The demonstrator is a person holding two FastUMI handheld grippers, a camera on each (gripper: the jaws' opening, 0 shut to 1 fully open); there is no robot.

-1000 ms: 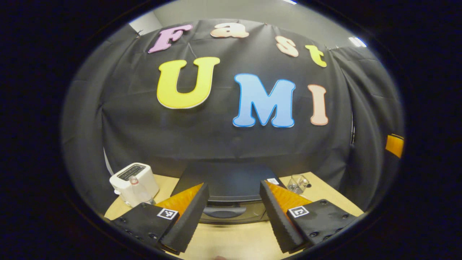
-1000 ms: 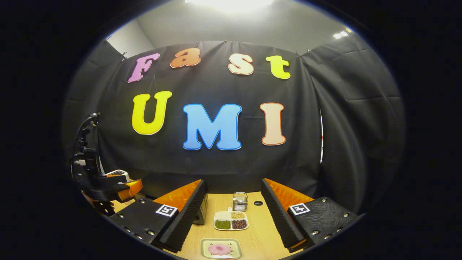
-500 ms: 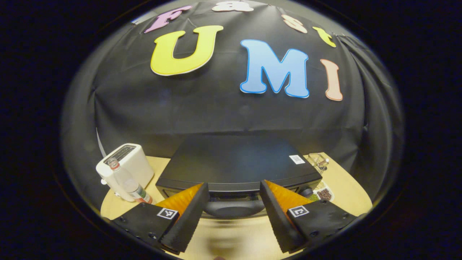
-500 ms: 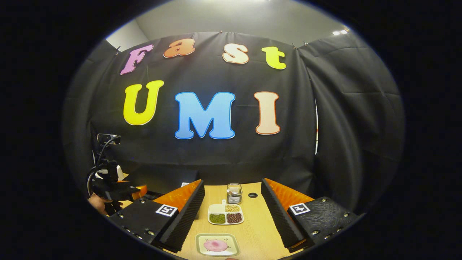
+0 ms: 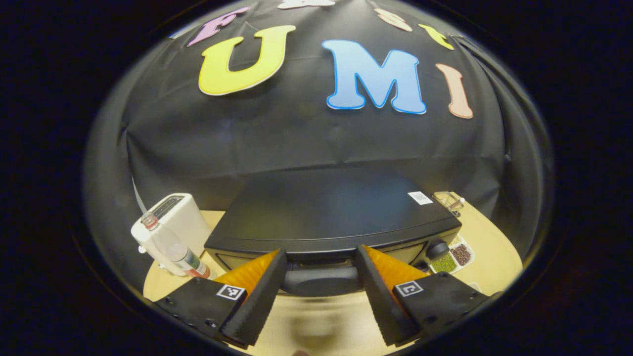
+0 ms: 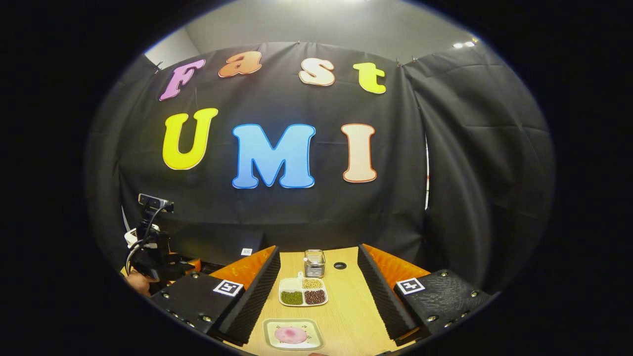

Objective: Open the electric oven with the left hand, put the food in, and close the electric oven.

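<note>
Step one, door not open yet: left gripper point(image 5: 320, 282) spread wide, straddling black oven's point(image 5: 336, 212) dark bar handle point(image 5: 320, 281) at 6 o'clock, not pinching. Next: squeeze handle, pull down. Right gripper point(image 6: 319, 291) also open, empty, above pink food on pale square plate point(image 6: 293, 334).

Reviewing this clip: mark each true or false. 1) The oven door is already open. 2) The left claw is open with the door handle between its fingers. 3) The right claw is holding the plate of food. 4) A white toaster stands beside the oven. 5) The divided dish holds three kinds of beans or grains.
1) False: the oven door looks closed.
2) True: the left claw is open, with the door handle between its fingers; contact is not clear.
3) False: the right claw is open above the table, and the plate of food lies on the table.
4) True: white toaster.
5) True: divided dish.
</note>
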